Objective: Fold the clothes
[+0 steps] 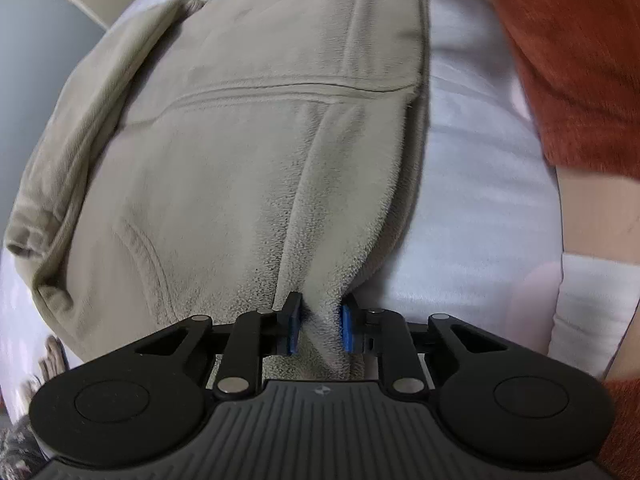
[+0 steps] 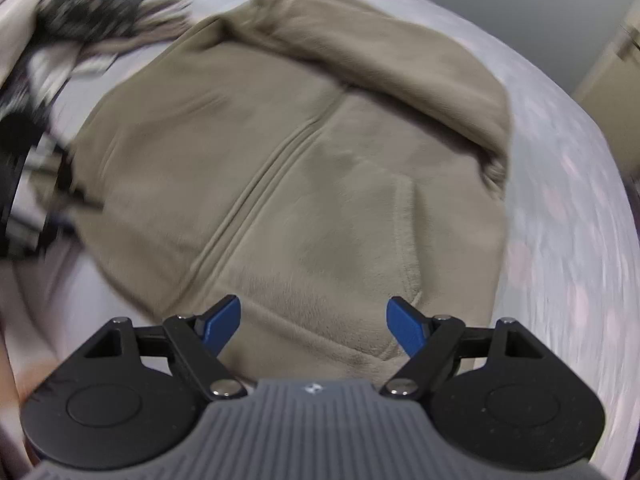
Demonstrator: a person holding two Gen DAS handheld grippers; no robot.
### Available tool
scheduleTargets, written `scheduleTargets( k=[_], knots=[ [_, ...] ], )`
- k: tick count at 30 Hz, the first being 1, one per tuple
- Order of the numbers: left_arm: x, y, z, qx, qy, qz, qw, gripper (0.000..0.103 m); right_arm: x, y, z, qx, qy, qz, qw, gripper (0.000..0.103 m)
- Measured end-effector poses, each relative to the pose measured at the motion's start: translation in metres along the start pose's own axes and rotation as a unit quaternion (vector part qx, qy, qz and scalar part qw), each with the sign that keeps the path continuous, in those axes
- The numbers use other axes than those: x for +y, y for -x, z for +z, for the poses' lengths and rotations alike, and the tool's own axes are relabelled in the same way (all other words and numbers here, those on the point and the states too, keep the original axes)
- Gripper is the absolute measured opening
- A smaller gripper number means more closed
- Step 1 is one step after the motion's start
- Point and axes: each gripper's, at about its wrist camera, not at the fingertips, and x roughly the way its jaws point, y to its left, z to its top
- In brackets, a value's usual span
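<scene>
**Fleece hem pinched by L claw, R claw apart above it**

Fleece (image 1: 224,168): beige zip top w/ pockets, lies spread flat on the bed (image 1: 472,216) (pale sheet), sleeve folded along one side. L claw (image 1: 319,330) is clamped on a bunched ridge of the hem near the fleece's edge; fabric puckers up between the blue pads. R claw (image 2: 314,326) has jaws wide apart, nothing between them, over the hem/pocket area in R view; contact w/ fabric can't tell, R view is blurred.

Handling, judged: soft, thick, light, limp, so it will drape and sag from any single grip pt. Pile gives decent friction, unlikely to slip; not fragile. Bulky seams (zip, pocket edge) may resist a crisp fold. Best grip pts: hem corners or edge ridges, both claws spaced apart so the panel lifts evenly. Person's orange sleeve (image 1: 568,64) near bed edge.
</scene>
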Motion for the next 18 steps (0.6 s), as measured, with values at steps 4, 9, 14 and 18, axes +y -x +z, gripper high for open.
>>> scheduleTargets(
  k=[4, 9, 14, 18],
  knots=[
    [0.023, 0.017, 0.002, -0.002, 0.082, -0.028, 0.9963, 0.015, 0.001, -0.007, -0.009, 0.024, 0.044, 0.051, 0.997, 0.082],
    [0.062, 0.048, 0.004, -0.023, 0.199, -0.064, 0.9777, 0.015, 0.024, -0.026, -0.019, 0.031, 0.090, 0.080, 0.992, 0.082],
    [0.098, 0.066, 0.016, -0.041, 0.267, -0.082, 0.9592, 0.014, 0.049, -0.039, -0.022, 0.040, 0.164, 0.062, 0.984, 0.082],
    [0.112, 0.075, 0.017, -0.043, 0.296, -0.090, 0.9499, 0.014, 0.048, -0.042, -0.028, 0.039, 0.190, -0.004, 0.981, 0.074]
  ],
)
